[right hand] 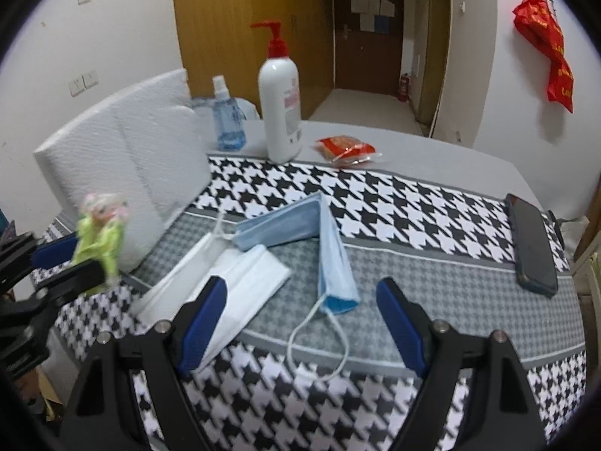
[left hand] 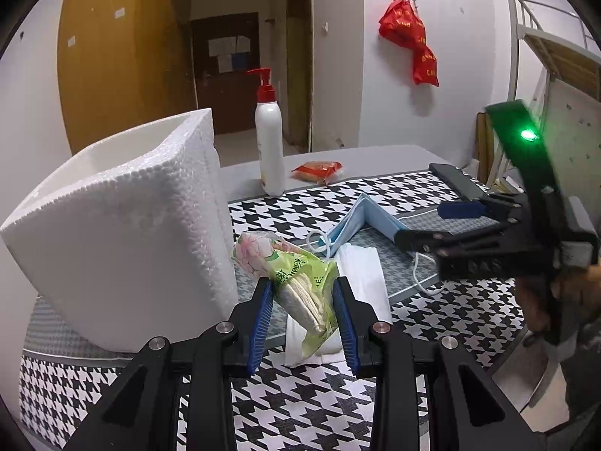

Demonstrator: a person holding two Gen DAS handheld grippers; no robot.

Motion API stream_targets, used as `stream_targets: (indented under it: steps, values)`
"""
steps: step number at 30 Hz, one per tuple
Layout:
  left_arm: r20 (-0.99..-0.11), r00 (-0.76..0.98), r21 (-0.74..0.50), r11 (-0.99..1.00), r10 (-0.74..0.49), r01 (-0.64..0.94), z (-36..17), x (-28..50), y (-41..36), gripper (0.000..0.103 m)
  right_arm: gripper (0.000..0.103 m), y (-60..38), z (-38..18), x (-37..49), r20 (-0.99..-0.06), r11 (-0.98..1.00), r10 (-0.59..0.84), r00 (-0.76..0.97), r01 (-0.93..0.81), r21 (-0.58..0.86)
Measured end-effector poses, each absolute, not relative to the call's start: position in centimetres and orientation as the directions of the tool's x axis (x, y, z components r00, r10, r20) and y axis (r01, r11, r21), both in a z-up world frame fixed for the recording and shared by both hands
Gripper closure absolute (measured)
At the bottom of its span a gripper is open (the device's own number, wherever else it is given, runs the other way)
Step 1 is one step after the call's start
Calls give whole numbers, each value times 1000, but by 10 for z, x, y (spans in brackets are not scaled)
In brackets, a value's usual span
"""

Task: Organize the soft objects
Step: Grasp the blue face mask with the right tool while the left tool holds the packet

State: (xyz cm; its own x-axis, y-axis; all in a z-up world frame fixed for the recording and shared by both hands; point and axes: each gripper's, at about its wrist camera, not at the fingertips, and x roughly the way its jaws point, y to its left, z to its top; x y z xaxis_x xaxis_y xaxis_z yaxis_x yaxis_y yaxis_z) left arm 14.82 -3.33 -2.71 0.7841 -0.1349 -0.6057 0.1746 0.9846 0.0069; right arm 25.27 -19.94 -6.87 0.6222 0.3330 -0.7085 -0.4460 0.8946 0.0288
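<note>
Your left gripper (left hand: 302, 319) is pinching a green tissue pack (left hand: 296, 282) between its blue pads, lifted just beside the foam box (left hand: 124, 233). It is light and squashy with a slick wrapper, so keep the hold on its thick middle. Your right gripper (right hand: 300, 319) is spread wide and holds nothing; just ahead of it on the worktop (right hand: 432, 289) lie a blue mask (right hand: 330, 259) and a white mask (right hand: 240, 282). Both look limp and flat; pinch a folded edge, not the ear loops.

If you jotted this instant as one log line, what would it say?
left tongs: shut on green tissue pack | right tongs: open, above blue mask | foam box: beside pack
</note>
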Motion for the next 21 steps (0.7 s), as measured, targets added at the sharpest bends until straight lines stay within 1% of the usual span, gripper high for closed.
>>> stream_targets:
  steps: [3, 4, 5, 6, 8, 10, 13, 15, 18, 20, 21]
  values:
    - [-610, 782, 8, 986, -129, 168, -29, 149, -31, 68, 18, -200, -74, 268, -725, 904, 310, 615, -427, 24]
    - [-612, 780, 5, 986, -128, 167, -30, 150, -30, 68, 22, -200, -77, 272, -733, 906, 302, 610, -423, 22]
    - [-614, 779, 5, 986, -129, 168, -30, 151, -30, 68, 29, -199, -81, 277, -744, 907, 293, 600, -420, 19]
    - [-615, 778, 6, 986, -129, 169, -30, 151, -30, 68, 31, -198, -86, 283, -762, 907, 290, 580, -420, 26]
    - [-615, 777, 7, 984, -134, 176, -30, 153, -32, 68, 41, -197, -93, 290, -778, 908, 288, 558, -417, 36]
    - [-618, 774, 9, 983, -137, 181, -32, 154, -33, 68, 44, -195, -98, 294, -788, 908, 281, 548, -419, 32]
    - [-623, 770, 9, 983, -138, 183, -34, 156, -33, 68, 46, -193, -101, 297, -796, 908, 275, 540, -418, 30]
    - [-622, 770, 2, 983, -143, 185, -33, 157, -32, 68, 50, -191, -104, 301, -802, 910, 263, 536, -415, 21]
    - [-620, 772, 5, 983, -141, 183, -34, 156, -31, 68, 61, -192, -109, 305, -818, 915, 255, 516, -402, 31]
    - [-617, 774, 4, 983, -140, 181, -33, 156, -30, 68, 73, -191, -110, 306, -819, 919, 241, 522, -394, 19]
    - [-617, 775, 4, 984, -139, 179, -33, 155, -29, 68, 75, -191, -110, 306, -821, 918, 243, 516, -395, 24]
